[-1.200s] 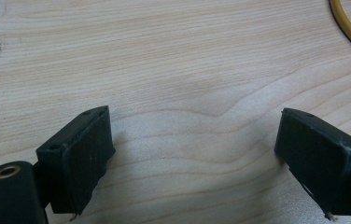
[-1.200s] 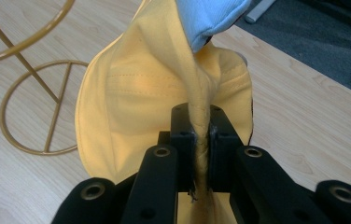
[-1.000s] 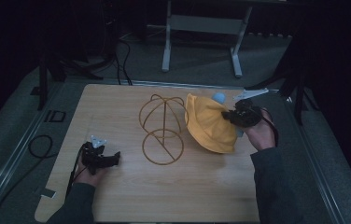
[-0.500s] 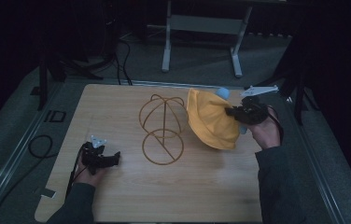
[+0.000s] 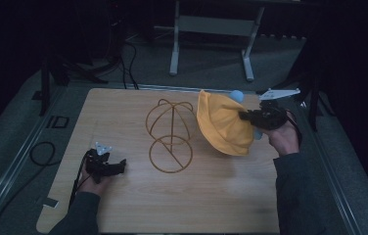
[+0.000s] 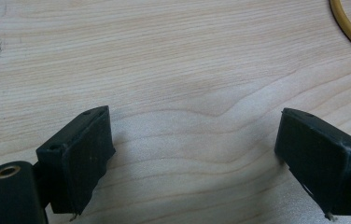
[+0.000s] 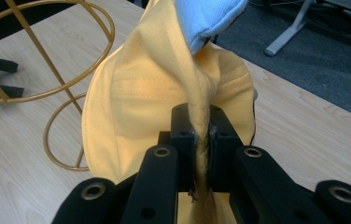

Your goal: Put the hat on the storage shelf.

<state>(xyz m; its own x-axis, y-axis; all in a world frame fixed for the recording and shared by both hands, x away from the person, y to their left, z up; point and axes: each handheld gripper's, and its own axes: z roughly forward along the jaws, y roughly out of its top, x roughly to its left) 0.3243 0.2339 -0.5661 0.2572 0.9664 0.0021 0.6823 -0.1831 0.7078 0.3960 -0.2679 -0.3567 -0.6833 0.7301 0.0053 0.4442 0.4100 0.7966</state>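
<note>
Right gripper (image 7: 201,140) pinches yellow hat (image 5: 223,125) by a fold, held up just right of wire hat stand (image 5: 170,132). Left gripper (image 6: 201,158) spread, empty, low over table (image 6: 164,56). Judgement: carry hat over the dome, lower it centred, keep fabric from snagging wires.

From my seat at the controls, the room was dim, and most of what I could make out sat in a pool of light over a pale wooden table (image 5: 182,205) with rounded corners. Grey carpet (image 5: 211,73) ran around it. Beyond the table's far edge stood a grey metal frame (image 5: 211,29) on two splayed legs. Black cables (image 5: 130,58) lay on the floor past the far left corner, and another black cable (image 5: 35,156) coiled beside the left edge. The walls beyond were lost in darkness.
</note>
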